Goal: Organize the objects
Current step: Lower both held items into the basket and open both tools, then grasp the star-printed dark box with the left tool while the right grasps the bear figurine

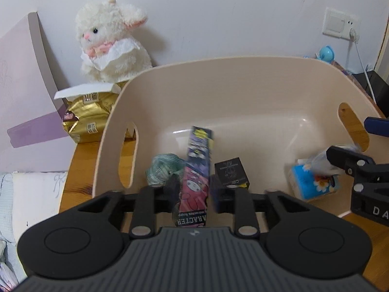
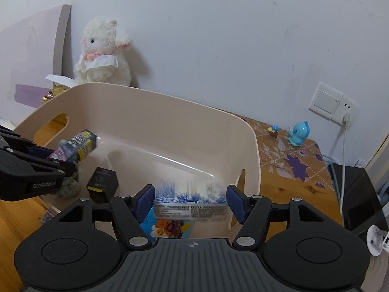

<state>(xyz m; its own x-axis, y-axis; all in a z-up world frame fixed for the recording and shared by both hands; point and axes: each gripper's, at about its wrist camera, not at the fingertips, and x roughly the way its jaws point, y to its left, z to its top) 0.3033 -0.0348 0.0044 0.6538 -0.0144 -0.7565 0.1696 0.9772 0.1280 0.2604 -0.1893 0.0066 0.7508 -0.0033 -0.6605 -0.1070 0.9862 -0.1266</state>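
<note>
Left gripper (image 1: 193, 194) clamps long purple-pink cartoon carton (image 1: 197, 170), tip over beige plastic bin (image 1: 218, 85). Right gripper (image 2: 192, 203), half open, brackets blue tissue pack (image 2: 184, 206); contact unclear. Lower both inside before releasing, clear of small black box (image 1: 232, 172).

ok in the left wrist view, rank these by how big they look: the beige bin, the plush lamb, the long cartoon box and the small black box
1. beige bin
2. plush lamb, farther back, so its true size is unsure
3. long cartoon box, nearest the camera
4. small black box
</note>
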